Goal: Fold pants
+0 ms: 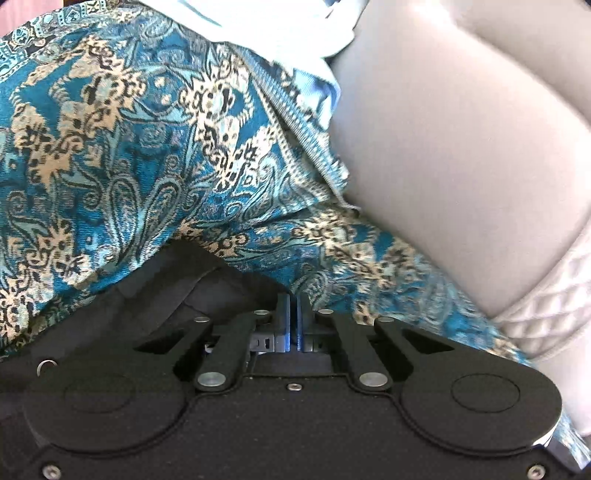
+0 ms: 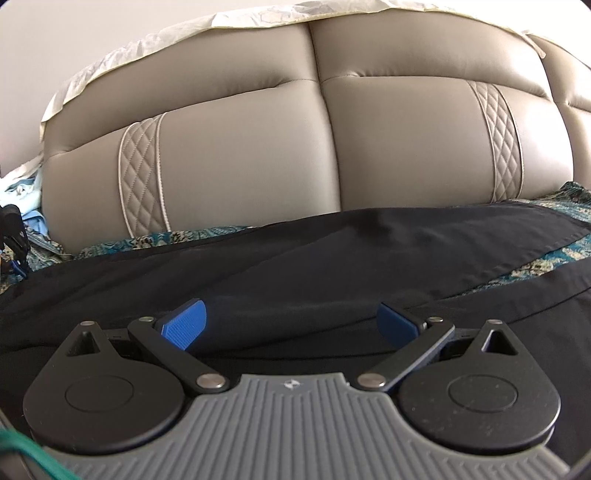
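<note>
The black pants lie spread across the sofa seat on a teal patterned cloth. In the right wrist view my right gripper is open, its blue pads wide apart just above the black fabric, holding nothing. In the left wrist view my left gripper is shut, blue pads pressed together, with a fold of black pants fabric at its left side; whether fabric is pinched between the pads is hidden. The teal patterned cloth fills the view beyond it.
The beige leather sofa backrest with quilted strips stands right behind the pants. A cream cover drapes its top. Light blue clothes lie past the teal cloth. The other gripper shows at the right view's left edge.
</note>
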Demonstrator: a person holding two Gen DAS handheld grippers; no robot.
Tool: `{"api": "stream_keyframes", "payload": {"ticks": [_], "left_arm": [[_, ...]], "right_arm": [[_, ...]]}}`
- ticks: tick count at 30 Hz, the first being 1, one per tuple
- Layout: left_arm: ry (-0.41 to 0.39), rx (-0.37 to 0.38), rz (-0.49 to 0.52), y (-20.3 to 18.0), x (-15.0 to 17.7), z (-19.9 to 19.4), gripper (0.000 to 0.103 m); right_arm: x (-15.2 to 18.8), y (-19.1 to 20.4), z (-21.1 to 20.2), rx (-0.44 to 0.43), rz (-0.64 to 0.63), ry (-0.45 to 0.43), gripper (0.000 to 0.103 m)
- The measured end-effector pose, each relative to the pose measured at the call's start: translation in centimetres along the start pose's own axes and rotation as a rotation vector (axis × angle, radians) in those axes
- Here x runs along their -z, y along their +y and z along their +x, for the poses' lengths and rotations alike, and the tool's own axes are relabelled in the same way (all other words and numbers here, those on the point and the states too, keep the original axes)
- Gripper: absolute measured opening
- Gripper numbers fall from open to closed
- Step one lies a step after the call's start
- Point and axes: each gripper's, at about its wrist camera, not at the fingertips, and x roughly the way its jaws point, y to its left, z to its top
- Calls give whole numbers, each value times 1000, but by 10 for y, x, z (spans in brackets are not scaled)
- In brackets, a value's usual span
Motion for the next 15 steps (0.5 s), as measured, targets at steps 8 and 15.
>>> {"api": "stream_keyframes", "payload": {"ticks": [8,15], "left_arm": [[-90,234,61,65,26,-79,3],[-176,371,69,126,70,-117,3]], "right_arm": [[7,5,-26,-157,86,53,103],[2,53,-42,-378,302,139,97]]}}
